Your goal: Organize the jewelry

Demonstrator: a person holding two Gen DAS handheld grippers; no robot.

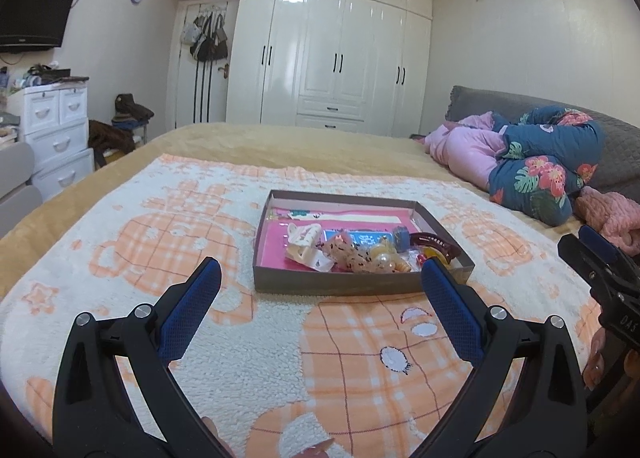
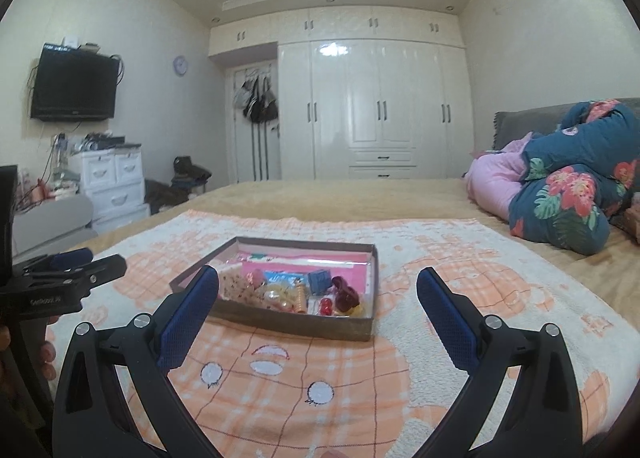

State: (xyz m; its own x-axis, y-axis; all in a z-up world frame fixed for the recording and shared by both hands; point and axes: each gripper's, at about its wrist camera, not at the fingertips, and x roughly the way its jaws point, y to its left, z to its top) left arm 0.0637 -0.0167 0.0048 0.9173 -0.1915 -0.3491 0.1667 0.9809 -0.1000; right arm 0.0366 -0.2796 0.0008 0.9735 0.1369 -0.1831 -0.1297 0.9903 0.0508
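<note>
Presently, items from left to right.

Left gripper [image 1: 320,278]: jaws spread wide, holding nothing, hovering low over the blanket [image 1: 160,250] just near of the box, pointed at it; a stance that suits either reaching in or drawing away.

Shallow box [image 1: 340,285]: open-topped, pink-lined, resting flat on the orange-and-white blanket at mid-bed, so both grippers can reach it from the near side.

Contents, all gathered along the near wall of the box: cream hair clip [image 1: 304,244] at left; speckled fabric piece [image 1: 352,256]; pearl and amber beads [image 1: 384,258]; blue cube [image 1: 401,237]; dark red claw clip [image 1: 434,241] at right. They lie heaped and touching, not sorted by kind; the far half of the box shows only flat cards.

Right gripper [image 2: 318,286]: jaws likewise spread, empty, aimed at the box from the near right.

Folded floral quilt [image 2: 572,194]: far right, well apart.

No jewelry is visible loose on the blanket.
</note>
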